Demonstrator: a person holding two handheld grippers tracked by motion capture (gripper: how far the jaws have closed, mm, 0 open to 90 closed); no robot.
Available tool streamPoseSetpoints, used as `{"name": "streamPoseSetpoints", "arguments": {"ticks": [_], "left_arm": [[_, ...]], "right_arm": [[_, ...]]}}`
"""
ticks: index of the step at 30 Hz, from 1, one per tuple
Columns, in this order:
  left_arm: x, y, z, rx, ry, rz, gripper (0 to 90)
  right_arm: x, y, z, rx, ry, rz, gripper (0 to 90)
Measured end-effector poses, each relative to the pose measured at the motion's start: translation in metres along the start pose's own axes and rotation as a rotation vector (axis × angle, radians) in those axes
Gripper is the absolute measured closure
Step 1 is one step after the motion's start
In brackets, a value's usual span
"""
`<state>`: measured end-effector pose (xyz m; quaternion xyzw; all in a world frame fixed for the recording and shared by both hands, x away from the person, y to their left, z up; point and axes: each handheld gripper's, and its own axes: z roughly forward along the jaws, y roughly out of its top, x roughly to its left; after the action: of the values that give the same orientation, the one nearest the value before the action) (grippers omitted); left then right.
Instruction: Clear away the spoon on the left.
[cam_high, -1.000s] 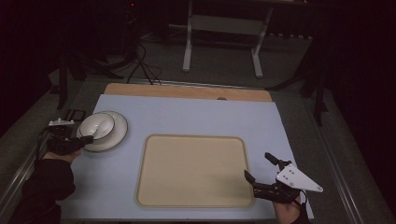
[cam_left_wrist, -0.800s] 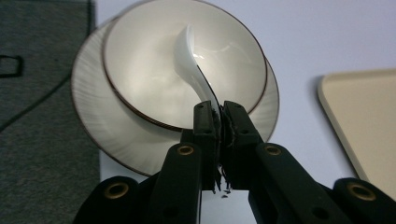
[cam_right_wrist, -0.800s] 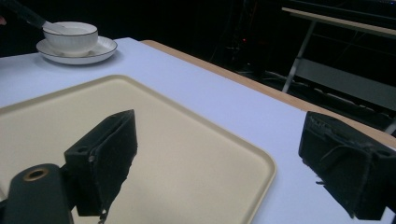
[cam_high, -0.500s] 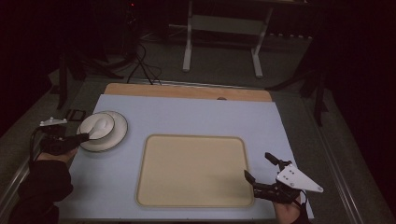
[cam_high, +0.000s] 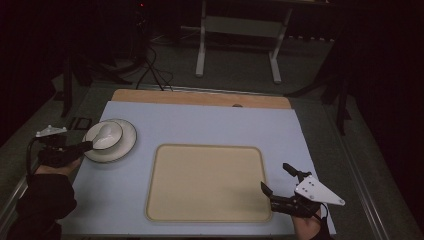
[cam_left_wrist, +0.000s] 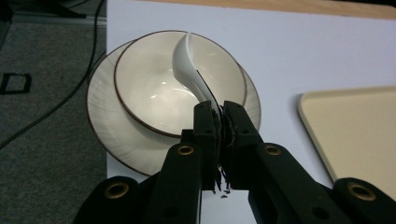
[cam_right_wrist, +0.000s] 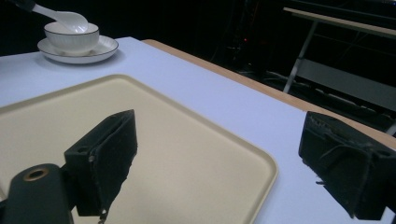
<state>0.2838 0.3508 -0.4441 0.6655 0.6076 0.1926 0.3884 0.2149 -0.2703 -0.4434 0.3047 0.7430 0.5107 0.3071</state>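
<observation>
**Spoon gripped by its handle over the bowl, tray off to the right**

The left claw is clamped narrow on the handle of the white spoon. In the left gripper view the spoon's long axis runs straight on from the jaws, handle end pinched between them and the scoop end pointing away over the middle of the bowl. The bowl sits on a saucer at the left of the pale blue desk. In the right gripper view the spoon's scoop rests at or just above the bowl's rim; whether it touches cannot be told.

The move to come turns on the tray: it lies to the right of the bowl, apart from the saucer, between the two hands. The left claw holds the spoon, so it is the one to carry it. The right claw stands wide open and empty at the tray's near right corner.

Against the earlier frame, the left hand has drawn slightly back and up from the bowl with the spoon in its grip; the right hand, bowl, saucer and tray are unchanged.
</observation>
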Motion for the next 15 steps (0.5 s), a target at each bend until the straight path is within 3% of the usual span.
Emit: {"name": "streamPoseSetpoints", "arguments": {"ticks": [11, 15], "left_arm": [[-0.017, 0.009, -0.017, -0.047, -0.006, 0.035, 85.9], [-0.03, 0.015, -0.023, -0.068, -0.02, 0.055, 85.9]], "right_arm": [[0.0, 0.0, 0.0, -0.001, 0.001, 0.001, 11.5], [-0.001, 0.0, 0.0, -0.002, 0.0, 0.006, 11.5]]}}
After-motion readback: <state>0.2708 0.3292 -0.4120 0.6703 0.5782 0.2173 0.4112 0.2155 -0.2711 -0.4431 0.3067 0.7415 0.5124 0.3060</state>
